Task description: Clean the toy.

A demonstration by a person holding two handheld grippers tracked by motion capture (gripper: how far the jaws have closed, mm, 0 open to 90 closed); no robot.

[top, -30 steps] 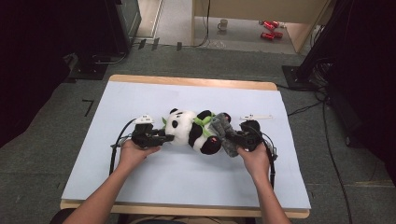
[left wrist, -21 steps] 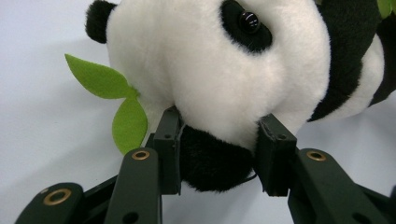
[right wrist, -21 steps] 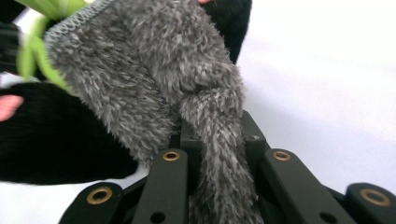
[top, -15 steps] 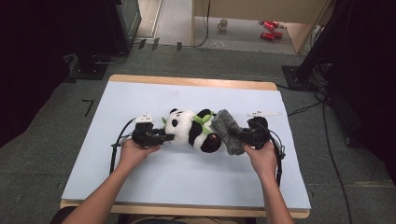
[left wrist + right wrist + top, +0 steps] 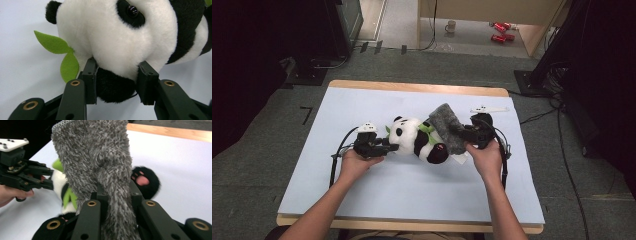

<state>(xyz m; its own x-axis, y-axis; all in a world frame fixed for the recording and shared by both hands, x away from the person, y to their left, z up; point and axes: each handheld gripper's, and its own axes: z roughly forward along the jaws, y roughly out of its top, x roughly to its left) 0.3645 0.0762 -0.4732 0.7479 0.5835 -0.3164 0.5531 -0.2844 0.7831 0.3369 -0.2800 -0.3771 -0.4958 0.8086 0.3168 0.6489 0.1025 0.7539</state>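
Grey fuzzy sock [image 5: 100,162] clenched in right tongs [image 5: 116,192], over panda [image 5: 417,137] mid-counter [image 5: 337,195]; left tongs [image 5: 117,75] clamp head — fleece may slip (pinch narrow), toy could twist.

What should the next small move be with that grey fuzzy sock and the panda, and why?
Probably carry the grey sock over toward the panda's black foot. The right hand-held gripper is shut on the sock, which hangs clear of the foot, while the left hand-held gripper pins the panda's head to the table.
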